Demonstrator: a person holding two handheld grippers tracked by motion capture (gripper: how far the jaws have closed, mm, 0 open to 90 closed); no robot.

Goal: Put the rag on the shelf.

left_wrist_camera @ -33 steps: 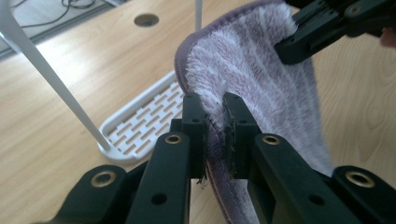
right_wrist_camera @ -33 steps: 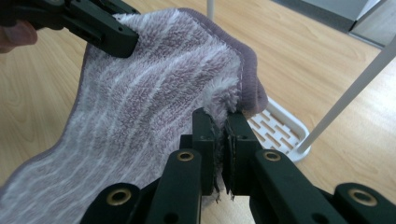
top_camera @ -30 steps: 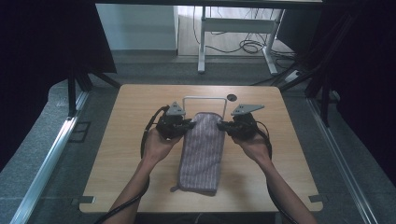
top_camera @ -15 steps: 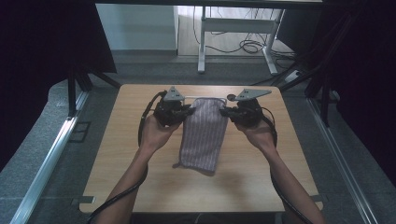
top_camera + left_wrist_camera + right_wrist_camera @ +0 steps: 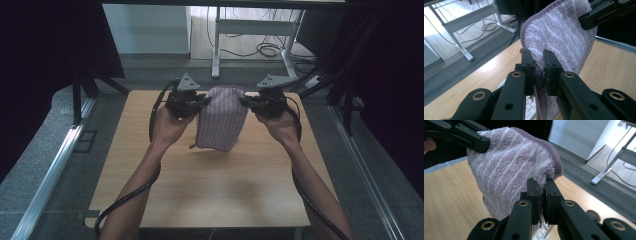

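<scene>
1. The table [image 5: 210, 190] is bare underneath now: half a second back the towel's bottom edge sat lower over it.
2. The striped towel [image 5: 221, 117] hangs mid-air at the far end, so the lift's going fine.
3. The left gripper [image 5: 192, 102] and right gripper [image 5: 255, 102] are each clamped on a top corner.

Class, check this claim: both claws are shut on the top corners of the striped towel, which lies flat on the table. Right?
Not quite. The left claw and right claw do grip the striped towel at its top corners, but it hangs lifted above the table, as the high view shows.
</scene>
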